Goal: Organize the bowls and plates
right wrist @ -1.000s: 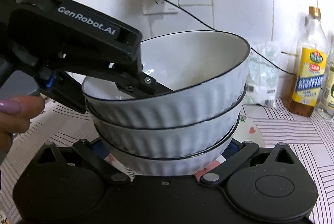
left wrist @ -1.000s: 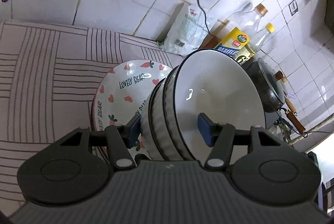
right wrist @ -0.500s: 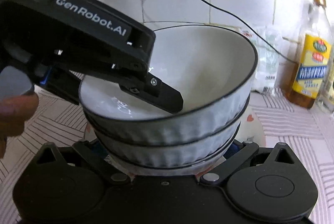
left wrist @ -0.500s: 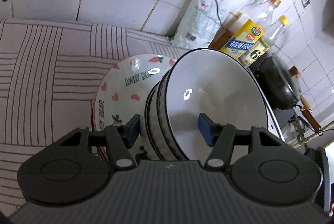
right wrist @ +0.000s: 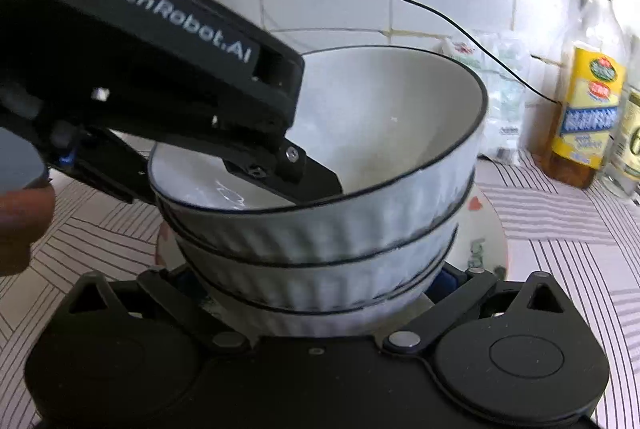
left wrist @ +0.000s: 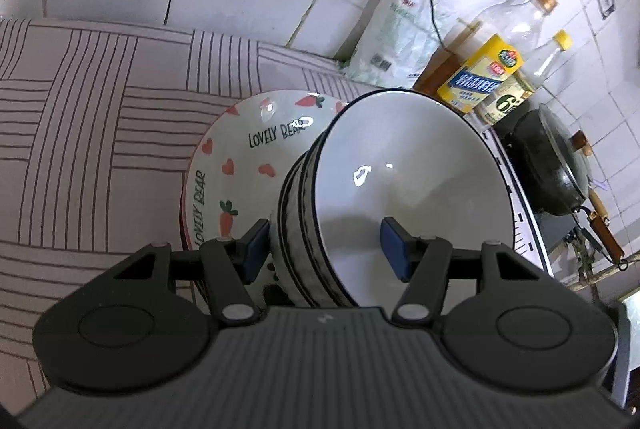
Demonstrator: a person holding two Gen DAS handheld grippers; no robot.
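Note:
Three nested white ribbed bowls with dark rims form a stack [left wrist: 400, 189] [right wrist: 320, 237]. It sits tilted over a "Lovely Bear" plate [left wrist: 240, 157] [right wrist: 484, 229] on the striped cloth. My left gripper [left wrist: 325, 247] straddles the stack's rim. One pad [left wrist: 256, 245] is against the outer wall and one finger [right wrist: 308, 177] is inside the top bowl. Its jaws are opening with the rim still between them. My right gripper [right wrist: 316, 281] hugs the bottom bowl from both sides, shut on it.
Oil bottles [left wrist: 480, 77] [right wrist: 588, 109] and a white bag [left wrist: 392, 37] stand along the tiled wall. A black wok [left wrist: 556, 165] sits at the right. A cable hangs from the wall socket. A hand [right wrist: 20, 221] holds the left gripper. Striped cloth [left wrist: 100, 109] stretches left.
The bowl stack has come down closer to the plate with both grippers on it. The left gripper's inner finger now reaches deeper into the top bowl.

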